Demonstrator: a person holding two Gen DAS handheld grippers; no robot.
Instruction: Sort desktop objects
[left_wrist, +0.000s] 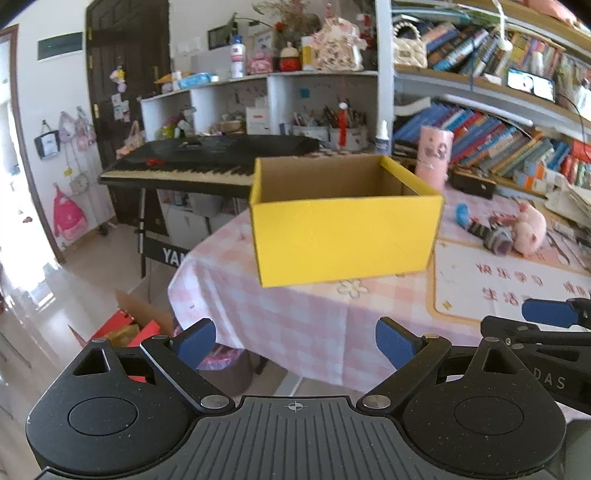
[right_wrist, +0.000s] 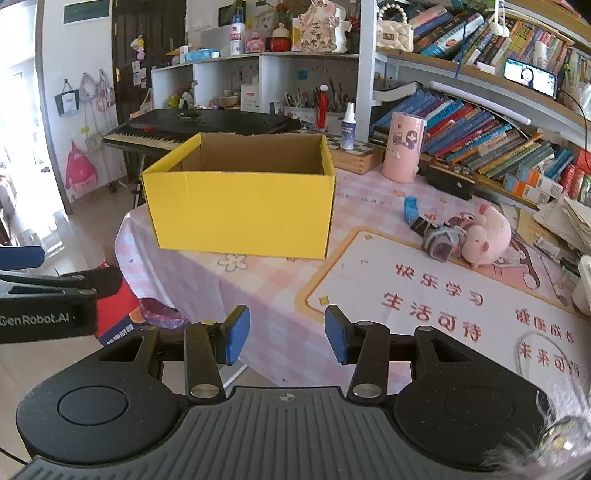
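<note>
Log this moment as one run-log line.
phase: pre-grasp | left gripper: open, empty | right gripper: open, empty | yellow box: upright on table, contents unseen | pink plush: unsorted, right of box

A lived-in home room, likely a child's study corner: packed bookshelves (right_wrist: 480, 133) on the right, a keyboard piano (right_wrist: 199, 127) at the far left, small bags (right_wrist: 79, 96) hung by the door, a pink checked tablecloth (right_wrist: 266, 291) nearby.
</note>
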